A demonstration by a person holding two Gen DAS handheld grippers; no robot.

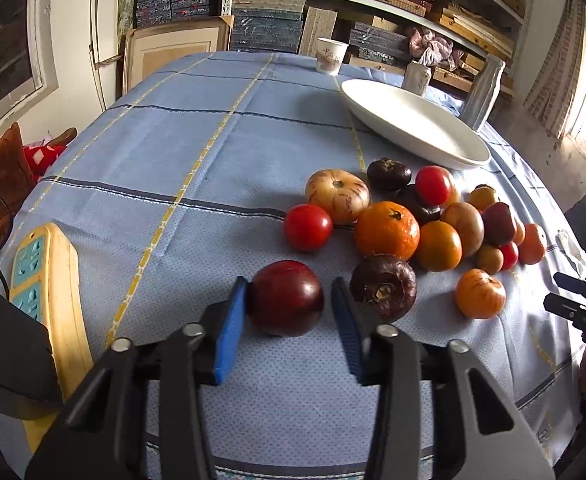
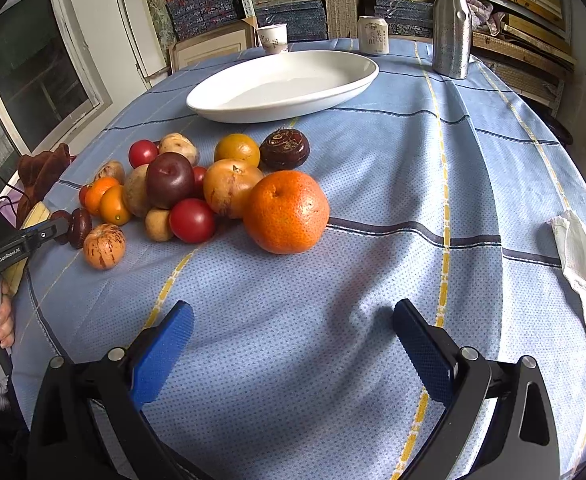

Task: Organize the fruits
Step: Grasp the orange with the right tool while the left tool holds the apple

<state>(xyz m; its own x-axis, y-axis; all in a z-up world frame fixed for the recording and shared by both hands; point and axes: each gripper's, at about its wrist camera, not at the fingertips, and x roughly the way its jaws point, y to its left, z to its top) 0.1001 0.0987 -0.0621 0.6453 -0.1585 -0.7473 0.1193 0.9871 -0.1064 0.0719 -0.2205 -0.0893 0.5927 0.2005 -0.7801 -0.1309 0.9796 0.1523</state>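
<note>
A dark red plum (image 1: 285,298) rests on the blue checked tablecloth (image 1: 213,152), and my left gripper (image 1: 289,282) is shut on it, one blue pad on each side. A dark brown chestnut-like fruit (image 1: 383,286) lies just right of the right finger. Behind them sits a pile of fruit: a large orange (image 1: 387,230), red tomatoes (image 1: 307,226), a pale striped fruit (image 1: 337,196) and several others. The white oval plate (image 2: 281,84) stands beyond the pile. My right gripper (image 2: 293,308) hangs open over bare cloth, short of a big orange (image 2: 287,212), with nothing between its fingers.
A yellow power strip (image 1: 49,280) lies at the table's left edge. A paper cup (image 2: 273,38), a can (image 2: 373,34) and a metal bottle (image 2: 451,24) stand behind the plate. A folded white cloth (image 2: 581,264) lies at the right. Shelves of boxes fill the background.
</note>
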